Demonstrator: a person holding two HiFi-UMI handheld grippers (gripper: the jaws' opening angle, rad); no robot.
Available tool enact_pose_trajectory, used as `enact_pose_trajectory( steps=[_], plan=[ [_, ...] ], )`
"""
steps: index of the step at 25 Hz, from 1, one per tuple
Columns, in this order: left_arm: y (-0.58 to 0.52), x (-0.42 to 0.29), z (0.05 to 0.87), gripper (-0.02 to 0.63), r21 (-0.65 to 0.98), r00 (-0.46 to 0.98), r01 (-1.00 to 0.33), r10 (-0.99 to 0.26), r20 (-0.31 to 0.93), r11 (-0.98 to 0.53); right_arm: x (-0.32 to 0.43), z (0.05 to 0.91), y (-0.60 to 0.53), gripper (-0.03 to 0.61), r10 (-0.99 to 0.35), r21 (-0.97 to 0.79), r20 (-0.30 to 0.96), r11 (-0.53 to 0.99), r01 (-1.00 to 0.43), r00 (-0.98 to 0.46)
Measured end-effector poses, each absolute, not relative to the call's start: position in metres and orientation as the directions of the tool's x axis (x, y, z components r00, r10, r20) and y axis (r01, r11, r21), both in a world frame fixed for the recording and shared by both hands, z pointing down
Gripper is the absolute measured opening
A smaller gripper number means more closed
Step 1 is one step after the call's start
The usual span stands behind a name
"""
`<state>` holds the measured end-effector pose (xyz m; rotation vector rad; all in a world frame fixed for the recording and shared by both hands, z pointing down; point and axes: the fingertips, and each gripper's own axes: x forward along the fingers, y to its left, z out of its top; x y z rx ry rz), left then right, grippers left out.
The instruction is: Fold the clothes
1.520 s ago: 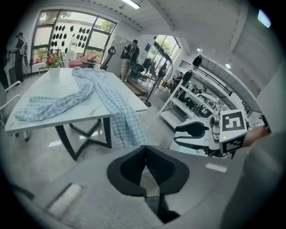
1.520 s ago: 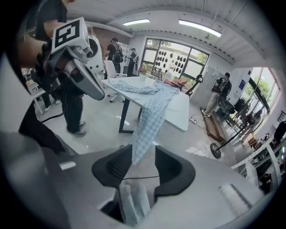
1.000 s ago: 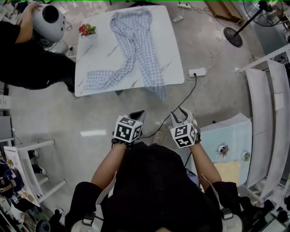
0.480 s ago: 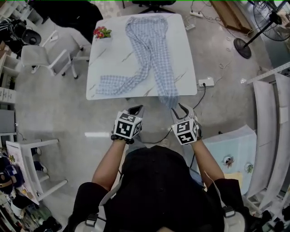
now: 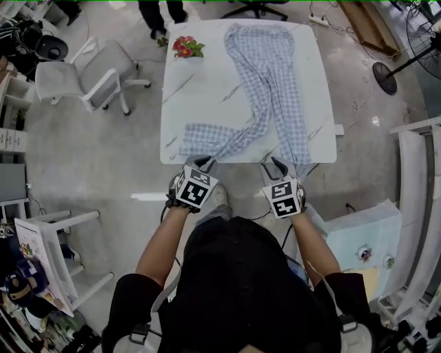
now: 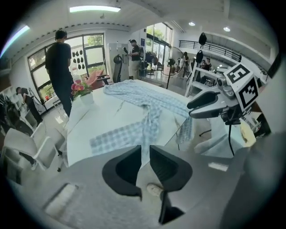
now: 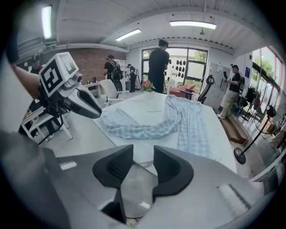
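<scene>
Blue-and-white checked trousers [image 5: 272, 76] lie spread on the white table [image 5: 200, 89]. The waist is at the far side. One leg bends left along the near edge and the other hangs over it. My left gripper [image 5: 200, 163] hovers just short of the bent leg's hem; its jaws are opening, a narrow gap with nothing in it [image 6: 145, 152]. My right gripper [image 5: 278, 167] is in front of the hanging leg, its jaws closing but still apart and empty [image 7: 143, 154]. Both gripper views show the trousers [image 6: 147, 100] [image 7: 178, 116] ahead, untouched.
A small pot of red flowers [image 5: 186, 47] stands on the table's far left corner. A grey chair [image 5: 96, 72] is left of the table, and a person's legs [image 5: 162, 14] are behind it. A fan stand [image 5: 393, 69], a white bench [image 5: 413, 179] and a pale blue box [image 5: 358, 227] are on the right.
I have walked up to the table, which now fills the upper view. Both grippers went from over bare floor to its near edge, beside the trouser legs.
</scene>
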<state>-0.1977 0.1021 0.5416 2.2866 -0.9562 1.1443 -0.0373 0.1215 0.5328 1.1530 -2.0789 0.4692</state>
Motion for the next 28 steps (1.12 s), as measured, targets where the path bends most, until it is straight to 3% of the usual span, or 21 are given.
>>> enact_pose_trajectory(
  steps=[8,15,19,28],
  plan=[
    [0.083,-0.262,0.588,0.114,-0.036,0.362,-0.554,-0.28,0.889,-0.832,-0.091,0.555,0.094,0.141,-0.561,-0.027,0.757,0.487,-0.873,-0.336],
    [0.071,-0.271,0.6,0.179,-0.034,0.392,-0.407,-0.208,0.896,-0.913,-0.11,0.572,0.094,0.141,-0.534,-0.034,0.785,0.469,-0.883,-0.313],
    [0.07,-0.275,0.611,0.181,-0.042,0.35,-0.33,-0.163,0.923,-0.943,-0.117,0.572,0.097,0.14,-0.532,-0.034,0.791,0.454,-0.89,-0.302],
    [0.066,-0.278,0.617,0.175,0.004,0.323,-0.35,-0.116,0.939,-0.937,-0.11,0.57,0.104,0.137,-0.54,-0.039,0.789,0.432,-0.901,-0.293]
  ],
)
